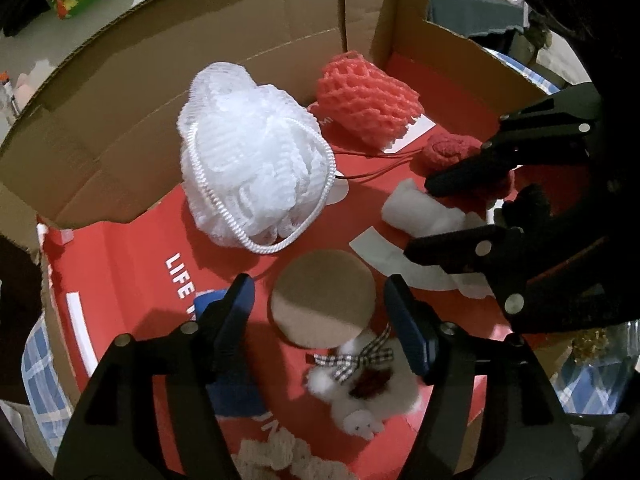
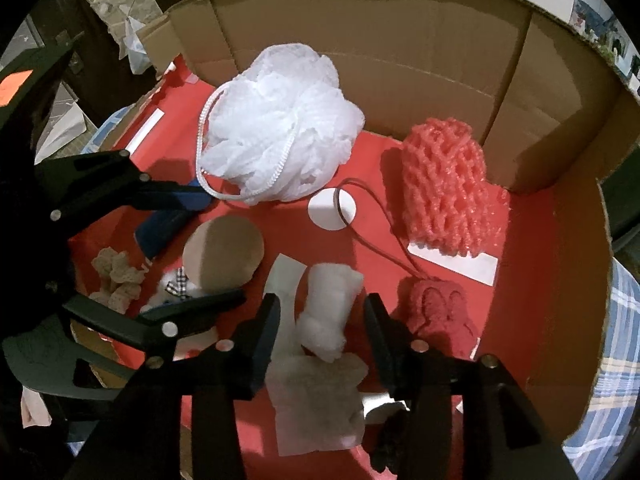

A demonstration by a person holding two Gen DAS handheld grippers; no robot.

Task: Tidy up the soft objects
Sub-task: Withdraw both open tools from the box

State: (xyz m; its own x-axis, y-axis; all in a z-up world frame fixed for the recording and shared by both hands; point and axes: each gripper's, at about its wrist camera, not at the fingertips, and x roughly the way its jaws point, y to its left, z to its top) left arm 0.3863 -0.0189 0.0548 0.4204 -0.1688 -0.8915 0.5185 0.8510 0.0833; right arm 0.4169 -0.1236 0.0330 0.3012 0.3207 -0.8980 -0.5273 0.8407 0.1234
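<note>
While both grippers hover over red-lined cardboard box (image 2: 440,80), left gripper (image 1: 320,312) fingers spread, round tan pad (image 1: 322,298) lying loose between; right gripper (image 2: 320,320) fingers spread around white fluffy wad (image 2: 328,312), pads not pressing. White mesh pouf (image 1: 252,168), red foam net (image 1: 368,100) rest farther back.

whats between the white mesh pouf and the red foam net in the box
In the right wrist view, bare red box floor separates white mesh pouf and red foam net.
</note>
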